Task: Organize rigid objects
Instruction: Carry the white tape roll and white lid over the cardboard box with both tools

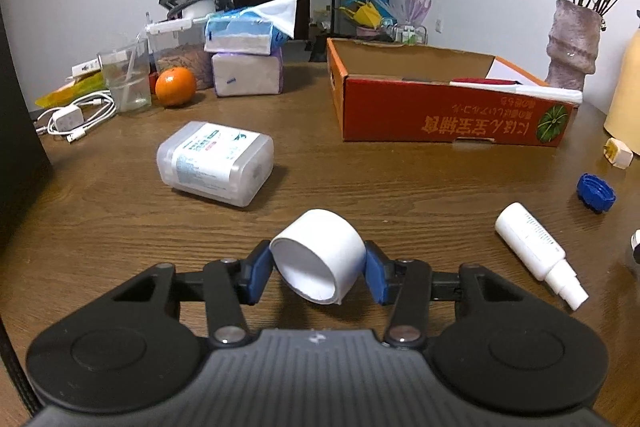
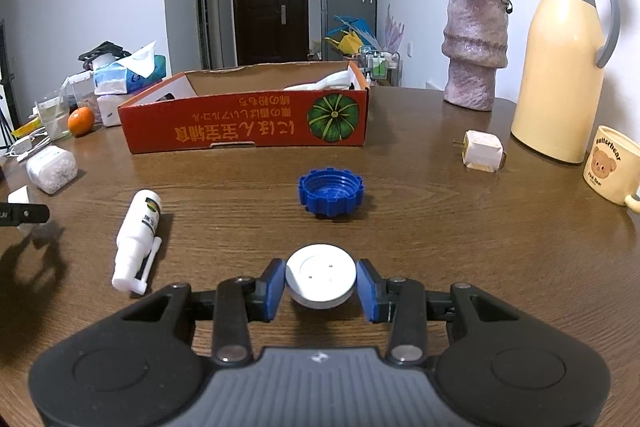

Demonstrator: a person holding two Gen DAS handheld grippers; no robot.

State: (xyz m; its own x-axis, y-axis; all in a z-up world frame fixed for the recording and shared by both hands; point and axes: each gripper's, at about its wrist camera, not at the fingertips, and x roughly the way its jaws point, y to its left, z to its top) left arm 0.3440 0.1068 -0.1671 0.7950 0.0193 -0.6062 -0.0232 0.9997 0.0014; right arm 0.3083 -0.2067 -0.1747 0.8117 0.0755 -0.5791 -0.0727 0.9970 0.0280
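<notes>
My left gripper [image 1: 318, 265] is shut on a white cylindrical cap [image 1: 320, 255], tilted with its hollow side toward the camera, just above the wooden table [image 1: 360, 187]. My right gripper [image 2: 320, 285] is shut on a flat white round disc [image 2: 321, 275], its blue pads pressing both sides. An orange cardboard box [image 1: 452, 115] with things inside stands at the back. A white spray bottle [image 1: 536, 249] lies on its side to the right in the left wrist view. A blue screw cap [image 2: 330, 191] sits ahead of my right gripper. A translucent plastic container [image 1: 216, 163] lies on its side to the left.
A white plug adapter [image 2: 482, 151], yellow thermos [image 2: 564, 67], bear mug [image 2: 612, 169] and vase with dried roses [image 2: 476, 51] stand at the right. Tissue packs [image 1: 246, 59], an orange [image 1: 175, 87], a glass [image 1: 126, 79] and a charger cable [image 1: 76, 119] crowd the far left.
</notes>
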